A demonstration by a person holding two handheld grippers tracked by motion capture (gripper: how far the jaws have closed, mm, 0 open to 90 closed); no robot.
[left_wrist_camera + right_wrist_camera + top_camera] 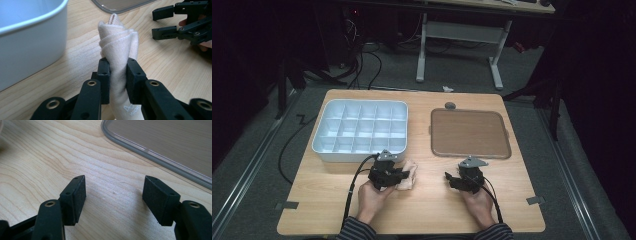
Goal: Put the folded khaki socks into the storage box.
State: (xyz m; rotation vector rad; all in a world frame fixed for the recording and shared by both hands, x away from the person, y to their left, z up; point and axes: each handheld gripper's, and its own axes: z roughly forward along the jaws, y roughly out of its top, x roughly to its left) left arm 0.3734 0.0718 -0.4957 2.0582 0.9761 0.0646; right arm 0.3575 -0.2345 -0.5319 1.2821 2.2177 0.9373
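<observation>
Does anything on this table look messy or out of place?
Nothing stands out. The white divided box and its clear lid lie square on the table. The left gripper pinches a rolled beige sock.

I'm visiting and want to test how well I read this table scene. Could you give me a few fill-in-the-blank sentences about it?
1. The left gripper is shut on a rolled, cream-coloured ____.
2. The right gripper has its jaws ____, with nothing between them.
3. The white organizer box with many compartments sits on the ____ half of the table in the high view.
4. The clear lid lies ____ on the table.

Missing words: cloth; open; left; flat
</observation>
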